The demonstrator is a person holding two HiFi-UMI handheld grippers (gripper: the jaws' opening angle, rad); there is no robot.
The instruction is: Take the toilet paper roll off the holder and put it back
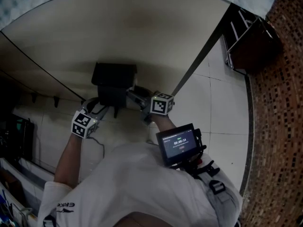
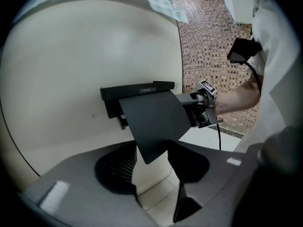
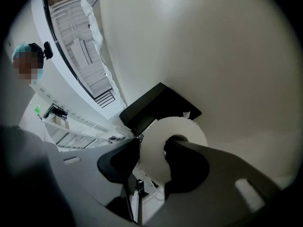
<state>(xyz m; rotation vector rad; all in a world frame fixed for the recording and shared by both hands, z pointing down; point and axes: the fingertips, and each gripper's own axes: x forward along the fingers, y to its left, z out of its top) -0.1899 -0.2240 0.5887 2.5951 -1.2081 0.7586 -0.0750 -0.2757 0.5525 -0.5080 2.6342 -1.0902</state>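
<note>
A black wall-mounted holder (image 1: pixel 113 82) has its lid flap (image 2: pixel 154 122) swung up and outward. In the right gripper view the white toilet paper roll (image 3: pixel 194 131) sits under the holder (image 3: pixel 151 103). My right gripper (image 3: pixel 151 160) is shut on the roll's wall, one finger in the core hole and the other outside. My left gripper (image 2: pixel 151 167) stands open just below the flap, whose lower tip hangs between the jaws without pad contact. In the head view the left gripper (image 1: pixel 105 109) is at the holder's lower left and the right gripper (image 1: pixel 136 95) at its lower right.
The holder hangs on a plain cream wall (image 1: pixel 142 27). White tiles (image 1: pixel 222 108) and a brown brick-pattern surface (image 1: pixel 279 103) lie to the right. A metal rack (image 1: pixel 241 37) stands at upper right. A small screen device (image 1: pixel 179 143) hangs at the person's chest.
</note>
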